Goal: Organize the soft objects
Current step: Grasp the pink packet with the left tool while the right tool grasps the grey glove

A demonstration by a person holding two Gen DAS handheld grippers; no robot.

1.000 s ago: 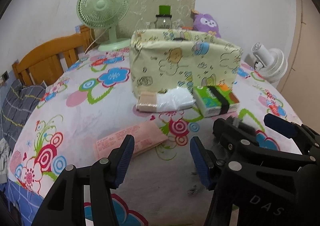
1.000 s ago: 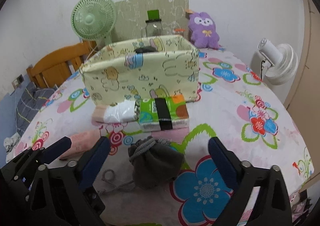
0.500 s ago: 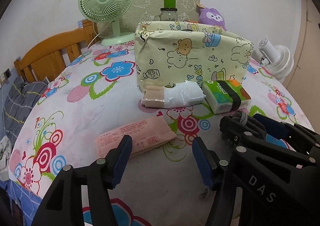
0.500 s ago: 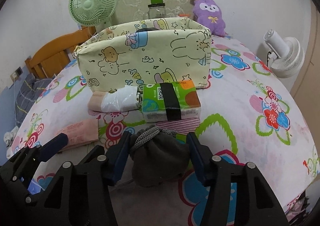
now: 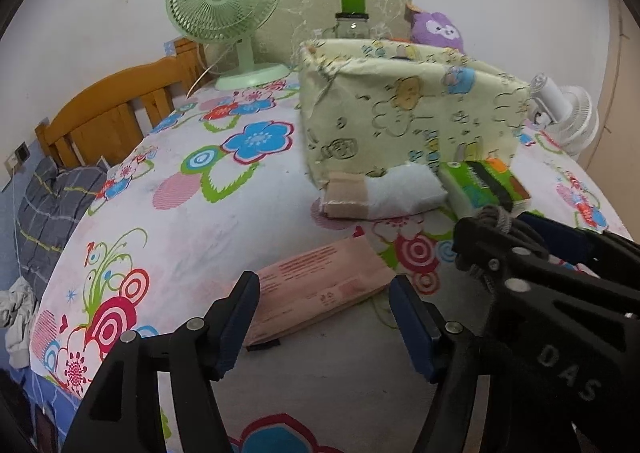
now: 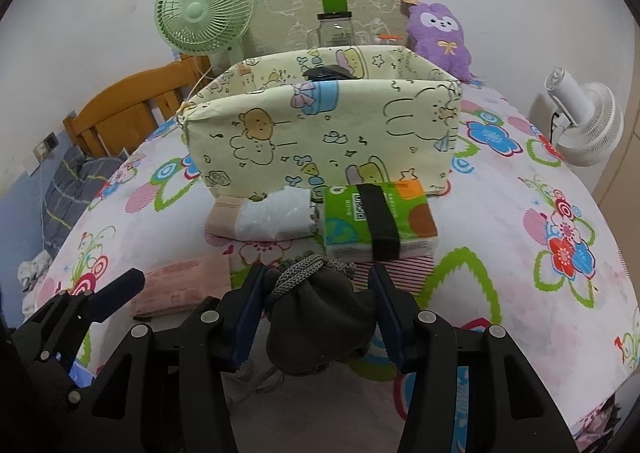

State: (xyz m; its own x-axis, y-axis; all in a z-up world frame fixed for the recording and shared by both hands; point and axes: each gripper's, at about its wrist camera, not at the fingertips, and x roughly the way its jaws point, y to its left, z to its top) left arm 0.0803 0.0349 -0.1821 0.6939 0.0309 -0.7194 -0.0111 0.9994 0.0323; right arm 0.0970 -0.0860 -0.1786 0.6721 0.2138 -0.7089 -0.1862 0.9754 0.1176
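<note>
My right gripper [image 6: 318, 313] is shut on a dark grey drawstring pouch [image 6: 320, 317], its cord trailing below; the pouch also shows in the left wrist view [image 5: 496, 219]. My left gripper [image 5: 324, 317] is open, its fingers on either side of a flat pink packet [image 5: 320, 289], just above it. A yellow cartoon-print fabric box [image 6: 324, 133] stands behind, with a dark item inside. In front of it lie a beige and white wrapped bundle [image 6: 264, 217] and a green tissue pack [image 6: 378, 219] with a black band.
A green fan [image 6: 204, 9], a jar with a green lid [image 6: 335, 27] and a purple plush [image 6: 438, 39] stand at the back. A white fan [image 6: 586, 121] is at the right edge. A wooden chair [image 5: 108, 121] stands left of the floral-cloth table [image 5: 168, 237].
My right gripper has closed on the grey pouch and lifted it slightly. My left gripper has moved forward over the pink packet and stayed open.
</note>
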